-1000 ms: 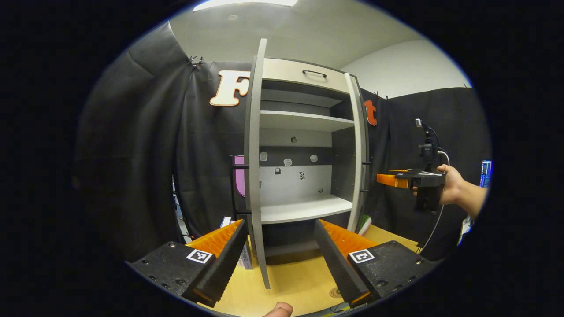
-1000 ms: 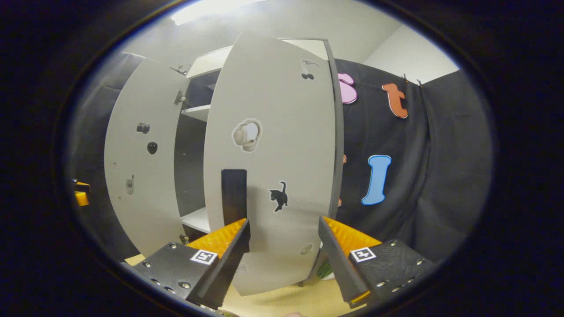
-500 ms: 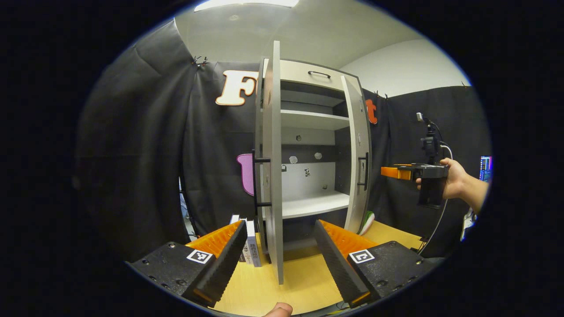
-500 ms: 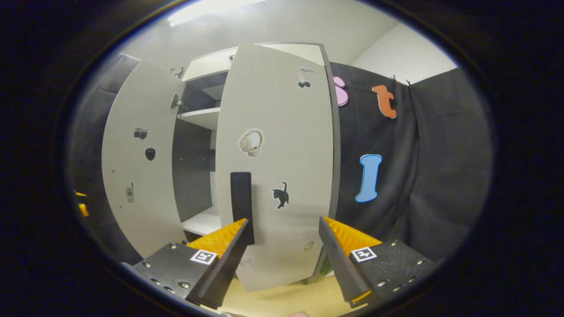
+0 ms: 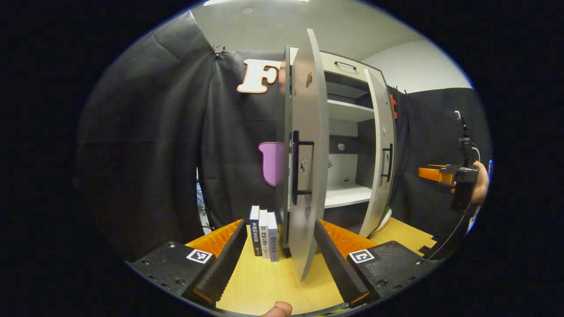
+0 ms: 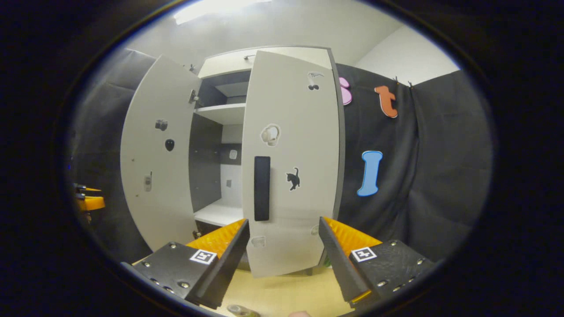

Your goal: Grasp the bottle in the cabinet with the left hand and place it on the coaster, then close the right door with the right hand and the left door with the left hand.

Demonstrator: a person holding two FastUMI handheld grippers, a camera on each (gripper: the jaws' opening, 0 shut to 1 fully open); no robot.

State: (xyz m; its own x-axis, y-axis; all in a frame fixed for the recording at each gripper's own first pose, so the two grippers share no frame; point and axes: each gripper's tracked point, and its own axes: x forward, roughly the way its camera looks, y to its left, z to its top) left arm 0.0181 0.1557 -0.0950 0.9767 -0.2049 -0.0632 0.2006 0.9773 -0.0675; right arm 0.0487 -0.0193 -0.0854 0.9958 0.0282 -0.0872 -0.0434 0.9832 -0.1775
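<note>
In the left gripper view, the left gripper (image 5: 280, 251) is seen lowest and nearest, its two orange fingers spread wide with nothing held between them. A fingertip (image 5: 276, 309) of the person is seen at the very bottom edge. The yellow table (image 5: 264, 286) is seen under the fingers. Just past them, three small books (image 5: 263, 233) are stood upright on the table, beside the cabinet (image 5: 348, 132). The left door (image 5: 308, 154) is seen almost edge-on between the fingers, half open, with a black handle (image 5: 299, 167) on it. Farther back, a white shelf (image 5: 346, 196) is seen inside the cabinet, and the right door (image 5: 382, 154) is partly open. Far to the right, the right gripper (image 5: 434, 174) is held in a hand (image 5: 479, 182) (well apart from the door).

In the right gripper view, its own fingers (image 6: 284, 248) are spread wide too, and nothing is gripped. The right door (image 6: 293, 158) is seen just ahead with a black handle (image 6: 261, 188). At the bottom edge something small and round (image 6: 240, 311) is seen on the table; it cannot be told whether it is the bottle or the coaster.
</note>
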